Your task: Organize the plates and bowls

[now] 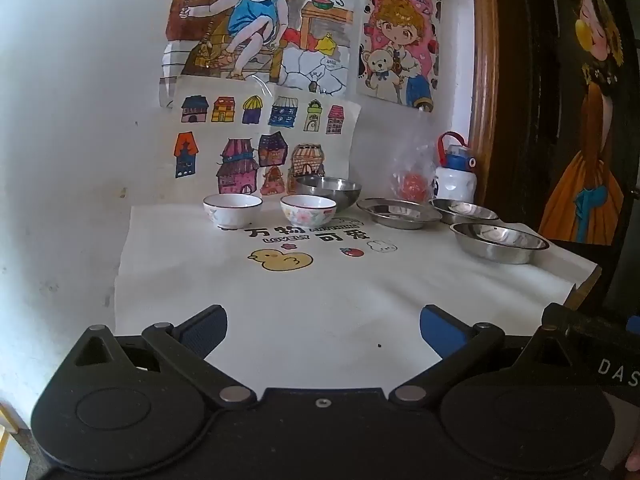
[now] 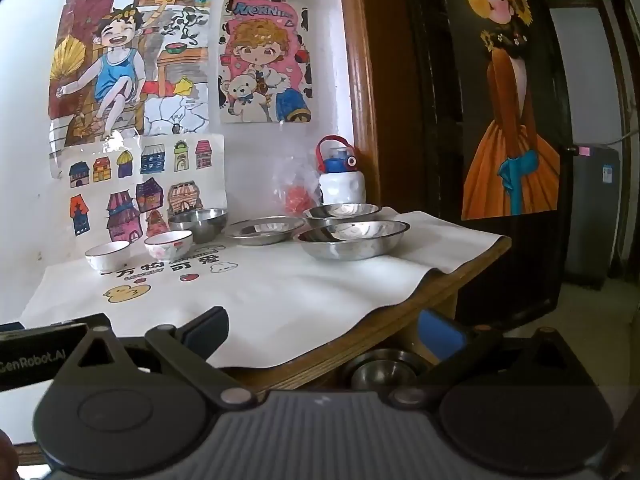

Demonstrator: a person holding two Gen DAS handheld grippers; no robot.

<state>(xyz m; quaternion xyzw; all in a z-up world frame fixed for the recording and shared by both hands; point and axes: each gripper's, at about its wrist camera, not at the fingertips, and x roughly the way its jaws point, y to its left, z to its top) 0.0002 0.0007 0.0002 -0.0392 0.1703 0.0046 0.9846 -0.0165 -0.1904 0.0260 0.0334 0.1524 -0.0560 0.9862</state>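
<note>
Steel bowls [image 2: 354,238] sat ahead-right on the tabletop [image 2: 280,300], nearer the right tongs [image 2: 324,332]; left tongs [image 1: 323,330] faced china bowls [image 1: 232,209]. Both tongs gaped empty.

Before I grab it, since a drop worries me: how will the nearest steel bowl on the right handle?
The nearest steel bowl looks thin-walled, so probably light and stiff. Its polished, mirror-like surface may slip between the open right gripper pads. It sits on loose white cloth, so pushing could drag or bunch the cloth.

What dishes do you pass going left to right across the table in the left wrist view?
Plain white bowl → floral bowl → deep steel bowl → shallow steel plate → near steel basin.
</note>
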